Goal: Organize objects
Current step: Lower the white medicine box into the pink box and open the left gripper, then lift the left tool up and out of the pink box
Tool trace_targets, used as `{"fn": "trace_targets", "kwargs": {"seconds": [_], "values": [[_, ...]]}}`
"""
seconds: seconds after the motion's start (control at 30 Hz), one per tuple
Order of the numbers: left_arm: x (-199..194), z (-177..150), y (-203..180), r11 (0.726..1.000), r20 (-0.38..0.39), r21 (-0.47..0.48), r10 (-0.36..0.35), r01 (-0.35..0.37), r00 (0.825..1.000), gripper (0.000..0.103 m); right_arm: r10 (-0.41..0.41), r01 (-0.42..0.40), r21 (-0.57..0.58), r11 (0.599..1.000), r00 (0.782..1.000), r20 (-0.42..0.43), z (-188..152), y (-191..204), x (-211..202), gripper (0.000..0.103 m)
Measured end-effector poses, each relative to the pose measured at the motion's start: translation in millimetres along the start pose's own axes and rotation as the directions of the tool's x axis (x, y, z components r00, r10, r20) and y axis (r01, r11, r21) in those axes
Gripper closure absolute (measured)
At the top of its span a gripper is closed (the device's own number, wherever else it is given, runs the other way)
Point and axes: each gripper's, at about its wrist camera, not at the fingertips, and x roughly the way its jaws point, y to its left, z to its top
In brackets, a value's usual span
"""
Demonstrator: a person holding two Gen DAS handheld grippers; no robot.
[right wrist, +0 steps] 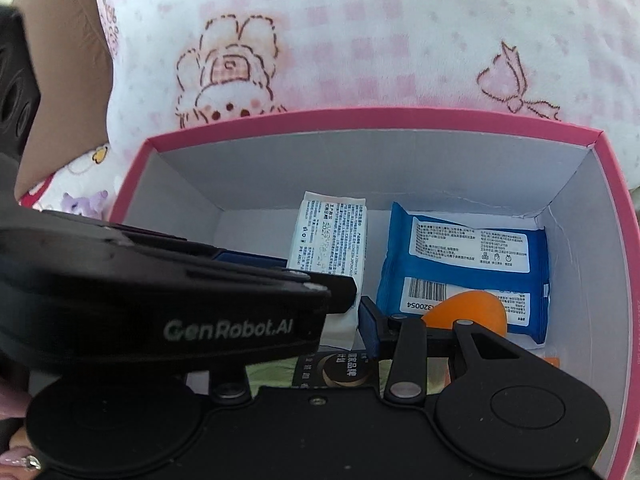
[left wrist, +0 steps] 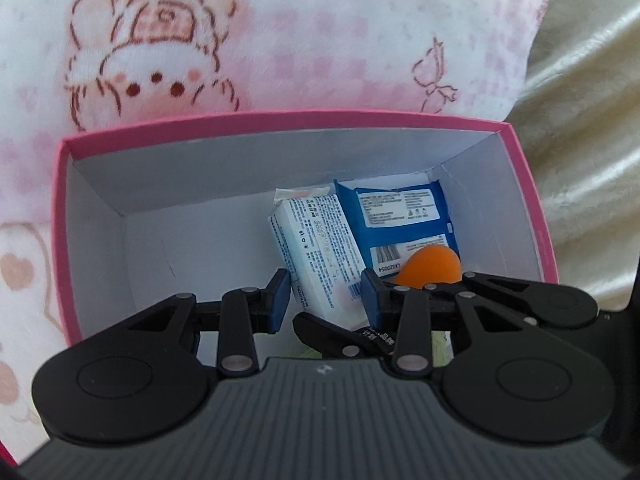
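A pink checked blanket [left wrist: 320, 32] with cartoon prints lies beyond the tool; cream fabric [left wrist: 592, 128] to its right.

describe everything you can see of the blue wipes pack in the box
The blue wipes pack is a soft, flat plastic pouch with crimped edges, lying label-up on the floor of the pink box, near its right wall. Two white printed panels cover its face, one of small text, one with a barcode. An orange egg-shaped sponge rests on its near end. A white packet lies to its left; in the left wrist view the two overlap.
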Motion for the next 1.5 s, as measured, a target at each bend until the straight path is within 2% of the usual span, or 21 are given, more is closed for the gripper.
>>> {"fn": "trace_targets", "kwargs": {"seconds": [0.2,0.23,0.33,0.43,0.6,0.83,0.93,1.07,1.2,1.33,1.5], "values": [[5.4,-0.4,-1.7,0.999,0.01,0.0,0.032,-0.032,0.999,0.067,-0.012,0.012,0.009,1.0,1.0,-0.009,1.6,-0.7,5.7,0.056],[7.2,0.6,-1.4,0.999,0.01,-0.002,0.041,-0.041,0.999,0.067,-0.026,0.026,0.009,1.0,1.0,-0.01,2.8,-0.2,6.3,0.05],[6.6,2.4,0.6,0.997,0.011,0.003,0.075,-0.075,0.997,0.066,-0.055,0.055,-0.016,0.998,0.998,-0.007,7.2,2.0,4.3,0.046],[-6.4,0.6,1.3,0.997,0.036,0.017,0.075,-0.076,0.997,0.062,-0.036,0.037,-0.017,0.999,0.999,0.014,6.6,-1.0,-9.1,0.044],[-25.2,-5.6,-3.7,0.998,0.031,0.026,0.064,-0.065,0.997,0.056,-0.013,0.013,-0.014,1.0,0.998,0.058,-5.3,-4.6,-34.7,0.044],[-45.5,-20.6,-16.4,0.997,0.023,0.063,0.051,-0.053,0.998,0.056,-0.011,0.014,-0.022,1.0,0.992,0.123,-24.0,6.6,-67.7,0.043],[-58.5,-31.0,-22.2,0.993,0.021,0.092,0.076,-0.078,0.997,0.056,-0.005,0.006,-0.009,1.0,0.992,0.13,-31.4,13.8,-78.4,0.043],[-78.6,-42.7,-22.8,0.996,0.022,0.079,0.05,-0.051,0.999,0.055,-0.033,0.042,-0.058,0.997,0.99,0.136,-37.3,33.6,-89.1,0.043],[-98.5,-56.5,-22.8,0.992,0.042,0.101,0.066,-0.07,0.997,0.055,-0.052,0.062,-0.072,0.995,0.989,0.136,-45.9,43.7,-103.6,0.043],[-116.1,-74.1,-25.6,0.985,0.083,0.128,0.102,-0.112,0.991,0.048,-0.114,0.128,-0.089,0.988,0.982,0.149,-56.1,54.9,-115.6,0.042],[-141.8,-93.0,-26.6,0.985,0.101,0.142,0.085,-0.099,0.991,0.046,-0.149,0.166,-0.099,0.981,0.975,0.164,-68.2,69.6,-131.0,0.04]]}}
